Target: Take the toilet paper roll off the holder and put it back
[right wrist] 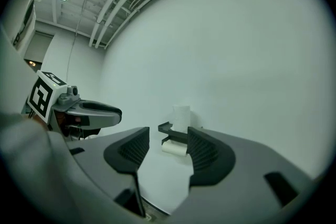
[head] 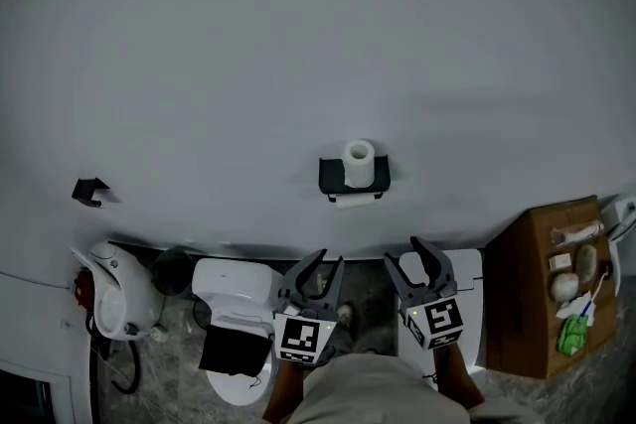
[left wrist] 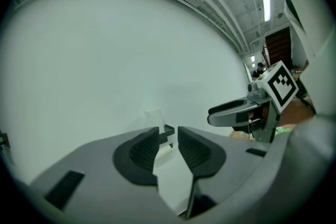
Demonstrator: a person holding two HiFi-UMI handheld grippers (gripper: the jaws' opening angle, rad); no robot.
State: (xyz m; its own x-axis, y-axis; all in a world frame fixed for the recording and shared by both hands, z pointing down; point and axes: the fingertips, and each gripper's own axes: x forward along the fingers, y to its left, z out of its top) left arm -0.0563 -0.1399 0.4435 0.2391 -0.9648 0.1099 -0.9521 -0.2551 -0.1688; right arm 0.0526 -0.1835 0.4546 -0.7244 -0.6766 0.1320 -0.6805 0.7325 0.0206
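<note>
White toilet paper roll (head: 359,160) stands upright atop black wall holder (head: 330,176), untouched. Left gripper (head: 320,271), right gripper (head: 423,258) well short, aimed at it. Left fingers (left wrist: 142,152) narrowly parted, right wider, both empty, likely readied for reach.

A black holder (head: 354,177) is fixed to the wall, well ahead of both sets of jaws and touched by neither. A white toilet paper roll (head: 359,160) stands upright on its top shelf. A second roll (head: 356,200) lies sideways beneath. Both show through the gap between the right gripper (right wrist: 167,140)'s parted jaws, and partly between the left gripper (left wrist: 168,137)'s.
</note>
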